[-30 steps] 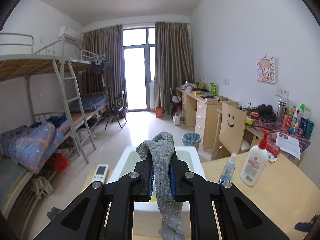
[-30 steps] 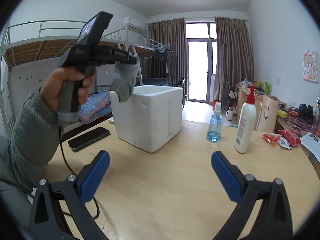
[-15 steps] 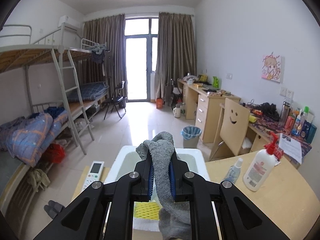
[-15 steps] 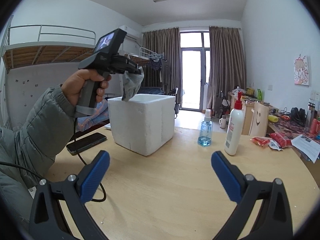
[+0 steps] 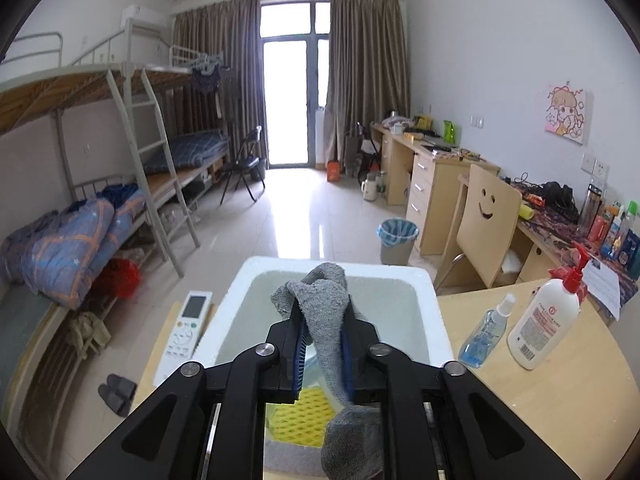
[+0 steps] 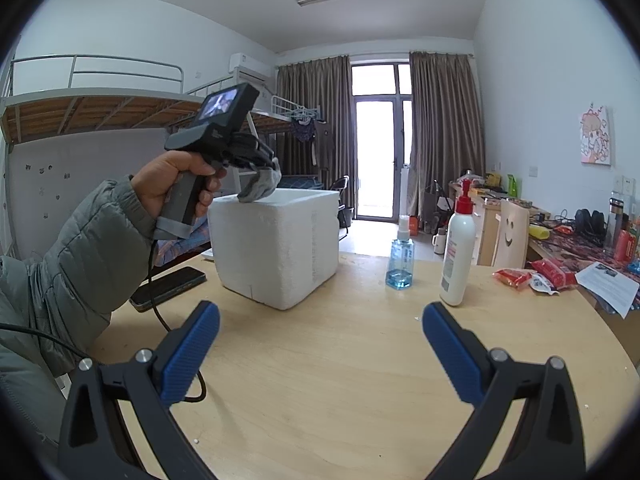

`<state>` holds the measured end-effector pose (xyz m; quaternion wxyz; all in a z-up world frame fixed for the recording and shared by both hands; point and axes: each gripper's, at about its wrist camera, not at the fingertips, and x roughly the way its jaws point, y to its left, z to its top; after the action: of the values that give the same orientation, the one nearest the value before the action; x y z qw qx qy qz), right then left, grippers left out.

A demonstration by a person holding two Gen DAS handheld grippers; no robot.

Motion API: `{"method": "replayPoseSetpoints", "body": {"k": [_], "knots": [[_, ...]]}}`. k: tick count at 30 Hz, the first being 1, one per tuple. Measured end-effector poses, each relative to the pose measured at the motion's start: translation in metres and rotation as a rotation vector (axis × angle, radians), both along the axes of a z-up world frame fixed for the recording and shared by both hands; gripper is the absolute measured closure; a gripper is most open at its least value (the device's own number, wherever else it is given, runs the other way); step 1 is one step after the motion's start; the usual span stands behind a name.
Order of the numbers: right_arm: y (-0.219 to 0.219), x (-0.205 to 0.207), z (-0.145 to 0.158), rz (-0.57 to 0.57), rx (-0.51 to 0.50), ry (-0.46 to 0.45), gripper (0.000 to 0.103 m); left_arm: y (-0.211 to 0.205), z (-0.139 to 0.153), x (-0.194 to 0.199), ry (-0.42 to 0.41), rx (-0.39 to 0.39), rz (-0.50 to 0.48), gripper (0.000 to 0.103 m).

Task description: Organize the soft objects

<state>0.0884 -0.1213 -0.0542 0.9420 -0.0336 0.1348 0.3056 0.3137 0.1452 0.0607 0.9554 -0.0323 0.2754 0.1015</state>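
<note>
My left gripper [image 5: 323, 312] is shut on a grey knitted sock [image 5: 326, 312] and holds it over the open top of a white foam box [image 5: 424, 292]. The sock's lower end hangs down inside the box, above a yellow sponge-like piece [image 5: 298, 416] on the box floor. In the right wrist view the left gripper [image 6: 268, 164] sits at the box's [image 6: 280, 248] near top edge with the sock [image 6: 260, 186] dipping over the rim. My right gripper [image 6: 320, 344] is open and empty, low over the wooden table [image 6: 340, 400].
A blue spray bottle [image 6: 399, 256] and a white pump bottle [image 6: 458, 256] stand right of the box. A black phone [image 6: 168, 286] and a cable lie left of it. A white remote [image 5: 188, 328] lies beyond the box's left side. Red packets [image 6: 532, 274] and paper lie at the right.
The left gripper has moved forward and down over the box with the sock, whose lower end now hangs inside. The right gripper has stayed open and nearly still.
</note>
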Motion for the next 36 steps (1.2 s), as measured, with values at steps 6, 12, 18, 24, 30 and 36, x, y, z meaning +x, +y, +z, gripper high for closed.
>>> {"method": "replayPoseSetpoints", "body": {"k": [6, 12, 18, 24, 30, 36], "knots": [[-0.004, -0.003, 0.001, -0.002, 0.012, -0.002, 0.001, -0.004, -0.002, -0.006, -0.027, 0.033, 0.003, 0.017], [-0.009, -0.002, 0.0, 0.0, 0.016, 0.003, 0.001, -0.011, 0.004, -0.021, -0.067, 0.061, 0.006, 0.001], [-0.014, -0.003, 0.0, 0.009, 0.028, 0.006, 0.001, -0.016, 0.007, -0.033, -0.07, 0.061, -0.002, 0.001], [-0.017, -0.009, 0.002, 0.018, 0.037, -0.003, 0.001, -0.024, 0.012, -0.057, -0.097, 0.057, 0.0, 0.001], [-0.021, -0.017, 0.002, 0.031, 0.049, -0.008, 0.001, -0.037, 0.021, -0.103, -0.18, 0.065, -0.02, 0.001], [-0.027, -0.031, 0.002, 0.036, 0.073, -0.033, 0.001, -0.041, 0.019, -0.149, -0.286, 0.064, 0.034, 0.001]]}}
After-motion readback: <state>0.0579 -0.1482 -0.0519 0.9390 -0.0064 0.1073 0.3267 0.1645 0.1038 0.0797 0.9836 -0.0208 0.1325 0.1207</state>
